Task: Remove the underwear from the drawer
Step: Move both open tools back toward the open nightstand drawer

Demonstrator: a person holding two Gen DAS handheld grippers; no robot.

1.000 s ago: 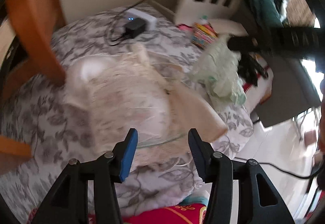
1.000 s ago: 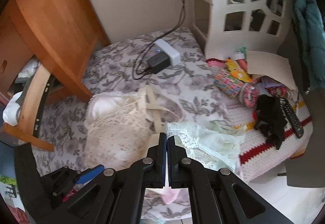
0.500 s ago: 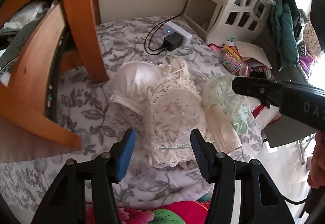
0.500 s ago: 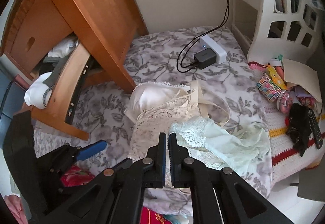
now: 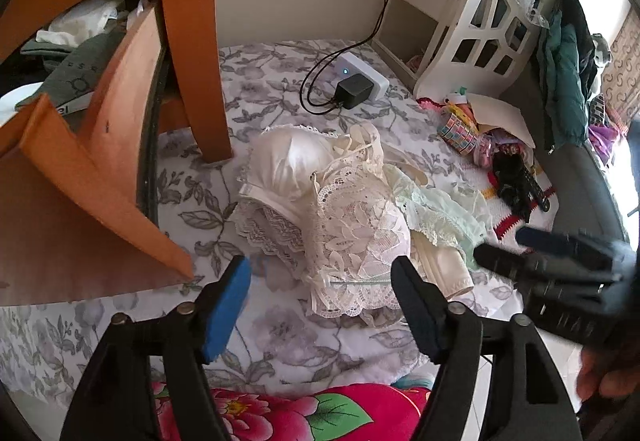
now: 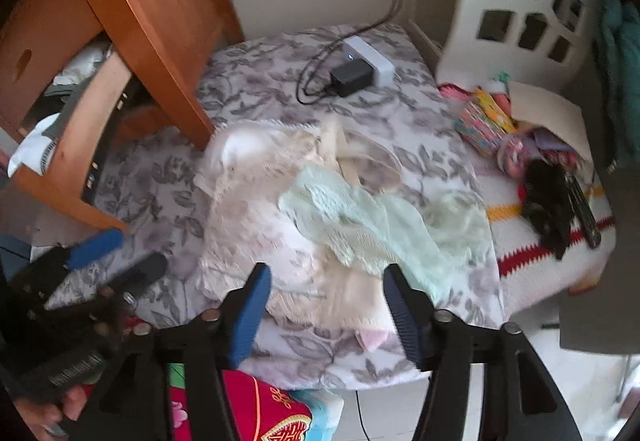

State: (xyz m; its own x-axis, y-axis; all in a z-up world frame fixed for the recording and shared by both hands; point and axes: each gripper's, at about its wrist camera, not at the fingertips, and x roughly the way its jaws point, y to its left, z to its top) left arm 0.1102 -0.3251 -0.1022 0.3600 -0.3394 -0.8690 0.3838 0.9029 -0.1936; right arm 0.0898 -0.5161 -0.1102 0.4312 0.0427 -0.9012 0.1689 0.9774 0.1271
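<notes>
A pile of underwear lies on the floral bedspread [image 5: 280, 73]: a white bra [image 5: 288, 161], a cream lace piece [image 5: 356, 225] and a mint green piece [image 6: 360, 217]. My left gripper [image 5: 320, 273] hangs above the pile's near edge, its jaws opening with nothing between them. My right gripper [image 6: 328, 277] hovers over the mint piece, jaws opening, pads off the cloth. Each gripper shows in the other's view: the right gripper [image 5: 500, 245] and the left gripper [image 6: 138, 249]. The wooden drawer [image 5: 100, 129] stands pulled out at left with clothes [image 5: 80, 21] inside.
A wooden cabinet leg [image 5: 192, 41] stands beside the drawer. A white power strip with a black adapter [image 5: 356, 91] lies behind the pile. A white shelf [image 5: 480, 21], colourful clutter [image 5: 464, 129] and a remote [image 6: 584, 209] sit at right. A red floral blanket [image 5: 280, 413] lies below.
The right gripper went from shut to open and let go of the mint piece, which now lies on the pile. The left jaws widened. Both views swung left, showing more of the drawer.
</notes>
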